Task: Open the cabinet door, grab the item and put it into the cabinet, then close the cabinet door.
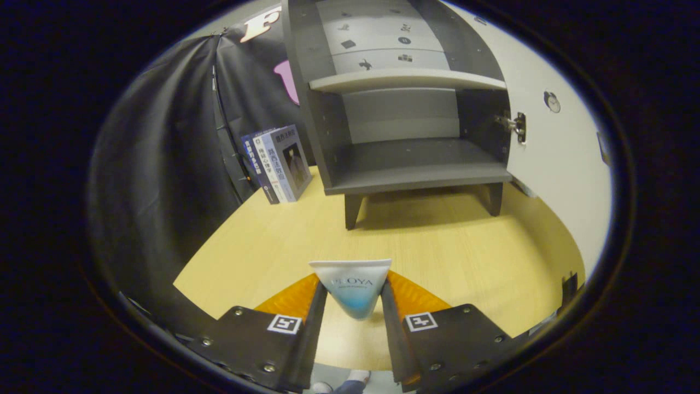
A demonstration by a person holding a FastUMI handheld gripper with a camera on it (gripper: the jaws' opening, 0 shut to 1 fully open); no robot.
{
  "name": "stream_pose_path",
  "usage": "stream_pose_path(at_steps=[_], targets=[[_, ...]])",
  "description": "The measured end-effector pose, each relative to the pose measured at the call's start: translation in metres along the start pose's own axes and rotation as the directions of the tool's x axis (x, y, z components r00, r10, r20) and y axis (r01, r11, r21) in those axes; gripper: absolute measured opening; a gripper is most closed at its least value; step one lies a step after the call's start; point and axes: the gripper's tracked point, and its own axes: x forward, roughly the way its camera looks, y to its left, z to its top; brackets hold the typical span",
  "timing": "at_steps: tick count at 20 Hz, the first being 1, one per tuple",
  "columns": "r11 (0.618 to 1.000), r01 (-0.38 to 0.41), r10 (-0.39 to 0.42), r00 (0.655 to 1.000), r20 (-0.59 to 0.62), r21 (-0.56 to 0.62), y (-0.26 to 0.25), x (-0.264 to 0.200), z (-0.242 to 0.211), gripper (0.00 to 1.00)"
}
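The tool (353, 306) was clamped on the tube (353, 287), both fingers pressing its sides, with the wide crimped end sticking out ahead of the fingertips and the tube held up off the worktop (437, 241). The cabinet (404, 109) stood well ahead, its door (552, 148) swung wide to the right, so the lower compartment lay open to receive the tube.

The main risk, as I judged it, was the grip: a soft, tapering tube (slick plastic, by the look of it) could squeeze forward or twist between the fingers on the way in. Coming in too low would have knocked the tube's end against the front edge of the bottom board; too high, against the shelf (407, 81) above.

A few books (279, 161) leaned just left of the cabinet, clear of a straight approach. The hinge (514, 126) jutted at the compartment's right side, something to stay off.
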Motion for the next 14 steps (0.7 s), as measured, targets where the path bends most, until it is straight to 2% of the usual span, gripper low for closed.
stream_pose_path(at_steps=[7, 14], targets=[[0.998, 0.018, -0.009, 0.988, 0.154, -0.058, -0.006, -0.034, 0.119, 0.55], [0.995, 0.047, -0.012, 0.937, 0.348, -0.092, -0.015, -0.039, 0.258, 0.54]])
